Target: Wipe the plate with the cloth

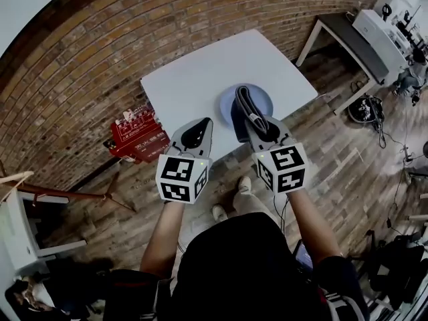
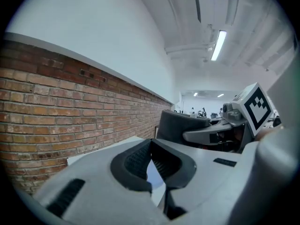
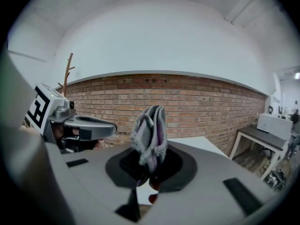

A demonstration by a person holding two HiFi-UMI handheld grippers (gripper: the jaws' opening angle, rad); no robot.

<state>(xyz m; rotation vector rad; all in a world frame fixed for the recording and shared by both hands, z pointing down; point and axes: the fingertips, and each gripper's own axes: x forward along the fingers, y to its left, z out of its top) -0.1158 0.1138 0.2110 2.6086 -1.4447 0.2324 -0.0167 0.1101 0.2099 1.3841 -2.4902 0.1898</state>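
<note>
A pale blue plate (image 1: 265, 99) lies near the front edge of the white table (image 1: 200, 72). A folded grey cloth (image 1: 245, 105) stretches over the plate, and my right gripper (image 1: 263, 128) is shut on its near end. In the right gripper view the cloth (image 3: 151, 136) stands up from between the jaws of my right gripper (image 3: 145, 167). My left gripper (image 1: 198, 133) hangs just left of the plate, over the table's front edge, shut with nothing in it. The left gripper view has the left gripper (image 2: 151, 157) in front, with the cloth (image 2: 180, 124) to its right.
A red case (image 1: 139, 136) sits on the wooden floor left of the table, by the brick wall (image 1: 80, 65). A second table (image 1: 353, 40) with a white machine stands at the far right, with cables on the floor nearby. A white chair (image 1: 17, 227) is at the left.
</note>
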